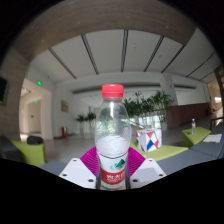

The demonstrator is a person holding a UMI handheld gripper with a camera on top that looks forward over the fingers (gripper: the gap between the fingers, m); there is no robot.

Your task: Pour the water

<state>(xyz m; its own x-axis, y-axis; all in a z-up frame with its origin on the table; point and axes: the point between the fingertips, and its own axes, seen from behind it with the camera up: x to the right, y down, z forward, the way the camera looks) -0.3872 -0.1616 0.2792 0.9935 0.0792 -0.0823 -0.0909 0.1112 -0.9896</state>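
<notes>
A clear plastic water bottle (112, 135) with a red cap and a red, white and green label stands upright between my fingers. My gripper (112, 165) is shut on the bottle, with the magenta pads (91, 160) pressed against its lower sides. The bottle is lifted, with the room's ceiling and far wall showing behind it. The bottle's base is hidden below the fingers.
Yellow-green tables (168, 152) lie ahead on the right, with a small white box with red and blue marks (149, 139) on one. A green chair (30, 152) is to the left. Potted plants (140, 107) stand along the far wall.
</notes>
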